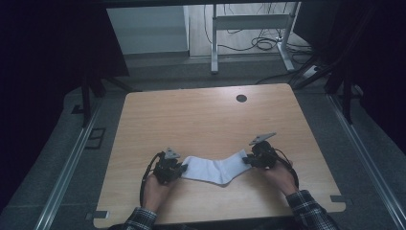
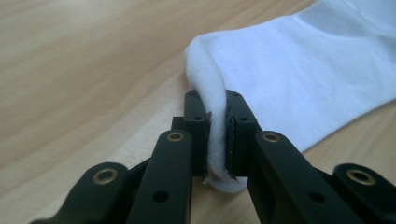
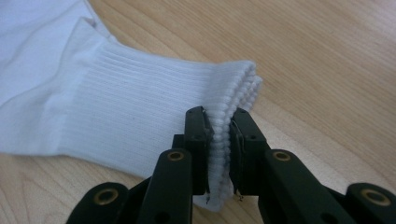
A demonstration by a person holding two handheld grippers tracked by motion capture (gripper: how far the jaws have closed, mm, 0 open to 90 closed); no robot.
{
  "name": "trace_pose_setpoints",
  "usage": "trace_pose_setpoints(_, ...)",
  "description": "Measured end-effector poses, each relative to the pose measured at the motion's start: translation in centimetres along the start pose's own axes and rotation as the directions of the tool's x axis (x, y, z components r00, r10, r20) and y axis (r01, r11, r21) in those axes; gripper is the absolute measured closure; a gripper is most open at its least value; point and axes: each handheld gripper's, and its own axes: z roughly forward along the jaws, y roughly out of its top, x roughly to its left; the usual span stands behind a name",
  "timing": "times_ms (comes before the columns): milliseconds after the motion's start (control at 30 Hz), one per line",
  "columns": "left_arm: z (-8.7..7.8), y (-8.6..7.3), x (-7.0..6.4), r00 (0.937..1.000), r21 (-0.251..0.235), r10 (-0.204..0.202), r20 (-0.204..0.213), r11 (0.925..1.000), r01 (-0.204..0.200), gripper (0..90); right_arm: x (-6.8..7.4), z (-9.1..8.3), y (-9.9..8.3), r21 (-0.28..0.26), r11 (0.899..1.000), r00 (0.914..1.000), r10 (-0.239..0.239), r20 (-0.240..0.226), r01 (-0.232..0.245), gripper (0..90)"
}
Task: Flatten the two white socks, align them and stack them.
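A white sock (image 1: 218, 167) lies stretched across the near middle of the wooden table (image 1: 206, 120). My left gripper (image 1: 179, 168) is shut on its smooth toe end. In the left gripper view the sock (image 2: 299, 79) spreads away to the right, and its pinched edge sits in the left gripper (image 2: 216, 126), jaws pressed close on the cloth. My right gripper (image 1: 249, 159) is shut on the ribbed cuff. In the right gripper view the ribbed sock (image 3: 126, 112) is folded between the jaws of the right gripper (image 3: 218, 135), and the rest runs off to the left.
A dark round hole (image 1: 242, 98) marks the table near its far edge. Beyond the table stand a white desk frame (image 1: 249, 28) and loose cables (image 1: 263, 43) on the floor. Metal rails (image 1: 72, 163) run along both sides of the table.
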Motion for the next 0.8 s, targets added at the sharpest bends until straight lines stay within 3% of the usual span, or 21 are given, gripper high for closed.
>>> trace_pose_setpoints(200, -1.0, 0.9, -0.1, 0.9999, -0.052, 0.01, -0.004, 0.9986, -0.01, 82.1, -0.1, -1.2, 0.5, -0.044, 0.999, 1.0, -0.003, 0.007, 0.004, 78.8)
trace_pose_setpoints(433, -1.6, 1.9, 0.1, 0.9997, -0.075, 0.025, -0.008, 0.9969, -0.025, 82.0, -0.4, -2.6, 1.0, -0.091, 0.996, 1.0, 0.004, -0.001, -0.004, 78.8)
trace_pose_setpoints(800, -2.1, 5.9, 0.7, 0.9974, -0.11, 0.061, -0.038, 0.9918, -0.065, 81.9, -2.1, -4.6, 2.9, -0.149, 0.989, 0.9992, 0.02, 0.036, -0.015, 78.7)
